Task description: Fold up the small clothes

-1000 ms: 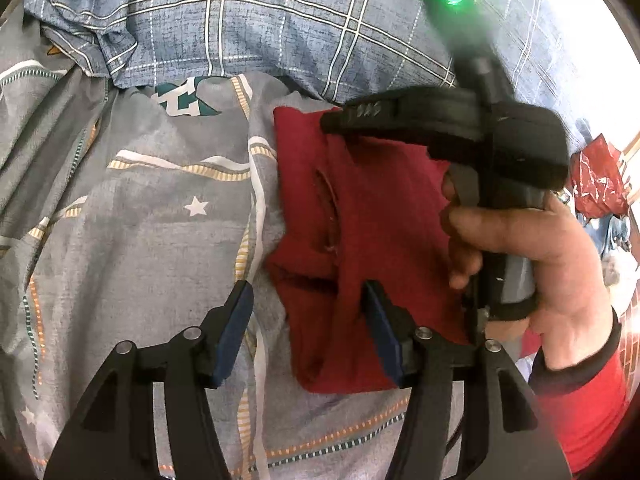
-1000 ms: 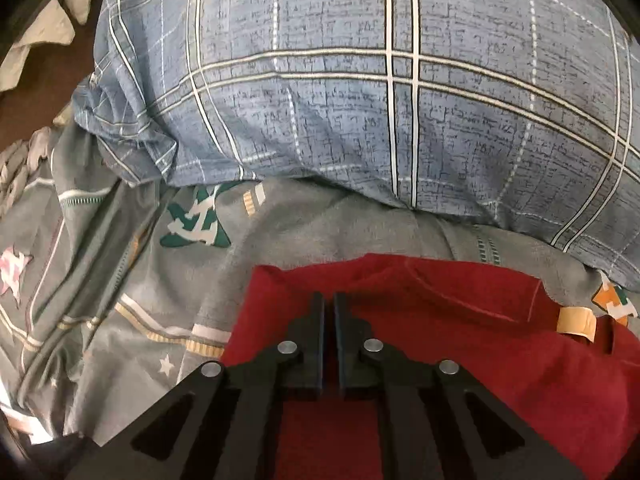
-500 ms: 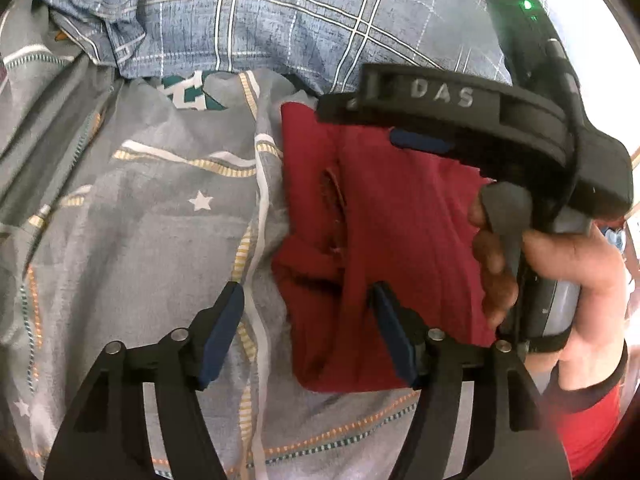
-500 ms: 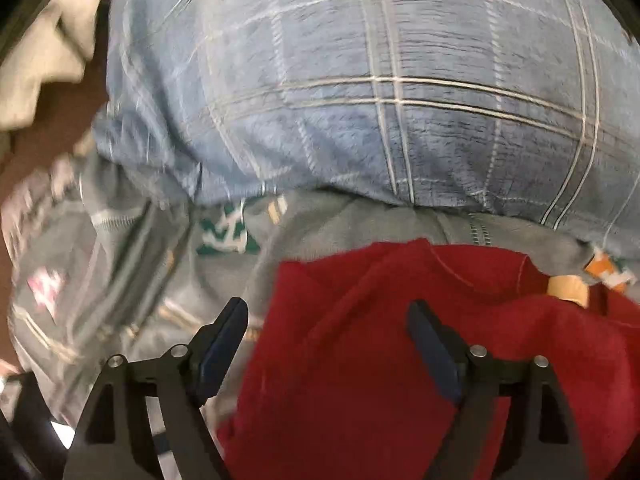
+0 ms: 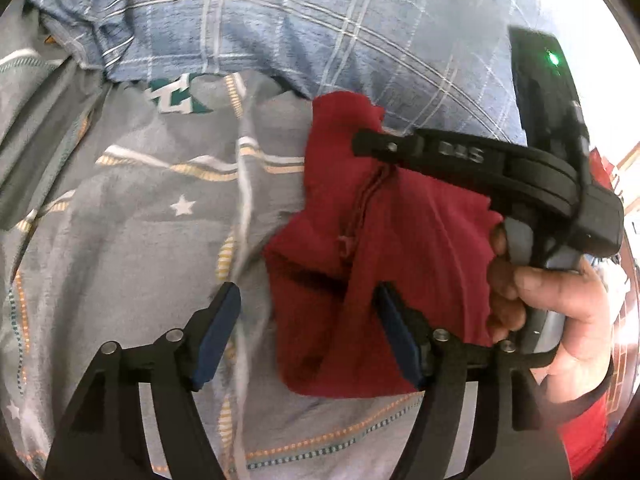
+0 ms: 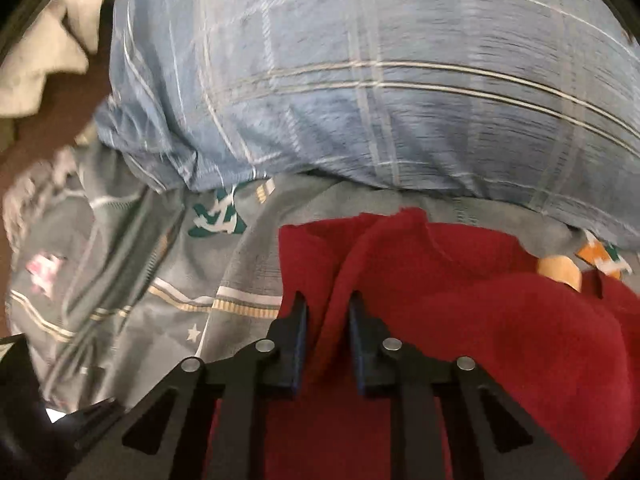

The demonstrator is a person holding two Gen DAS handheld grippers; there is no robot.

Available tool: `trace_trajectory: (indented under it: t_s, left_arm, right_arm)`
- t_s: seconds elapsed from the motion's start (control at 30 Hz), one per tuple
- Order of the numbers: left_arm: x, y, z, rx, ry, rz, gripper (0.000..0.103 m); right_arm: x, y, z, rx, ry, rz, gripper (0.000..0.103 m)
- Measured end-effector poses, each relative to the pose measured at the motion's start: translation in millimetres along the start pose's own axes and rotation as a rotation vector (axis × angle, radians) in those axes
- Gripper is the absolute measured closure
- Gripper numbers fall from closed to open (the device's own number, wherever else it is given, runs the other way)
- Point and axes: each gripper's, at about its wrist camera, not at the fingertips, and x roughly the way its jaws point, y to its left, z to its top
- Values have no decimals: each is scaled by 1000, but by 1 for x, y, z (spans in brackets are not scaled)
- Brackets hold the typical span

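Near the pillow end of the bed [image 5: 132, 248], on the grey patterned sheet, lies the small red garment [image 5: 400, 264], its far edge almost under the blue plaid pillow [image 5: 320, 28]. My right gripper [image 6: 327, 312] has its jaws nearly together with a raised ridge of red cloth caught between them; in the left wrist view that same tool reaches across the garment's far corner, which is bunched and lifted off the sheet. My left gripper [image 5: 308, 320] hangs with its jaws spread wide, one finger over bare sheet and the other over the near part of the garment, gripping nothing

I judge I am at the start of a fold: the far corner is pinched and ready to be carried over. The next move calls for drawing that corner toward the near edge of the bed and laying it flat over the lower half, keeping the pinch firm so the soft knit does not slip. My left tool should press or pin the near hem, or the whole piece may drag along and crumple instead of creasing
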Motion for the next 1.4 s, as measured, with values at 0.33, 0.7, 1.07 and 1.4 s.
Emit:
trace_trajectory:
  t_s: [0.33, 0.7, 1.07, 1.4]
  left_arm:
    - [17, -8, 7, 15, -7, -26, 34]
    - [1, -21, 0, 60, -37, -116, 71]
    - [-12, -32, -2, 109, -70, -125, 71]
    - [-74, -127, -13, 227, -164, -258, 71]
  right_arm:
    - [-16, -31, -13, 129, -17, 146, 86]
    - [-14, -15, 0, 142, -1, 138, 19]
    - [24, 23, -3, -84, 84, -52, 76]
    - [-109, -52, -9, 99, -119, 214, 84]
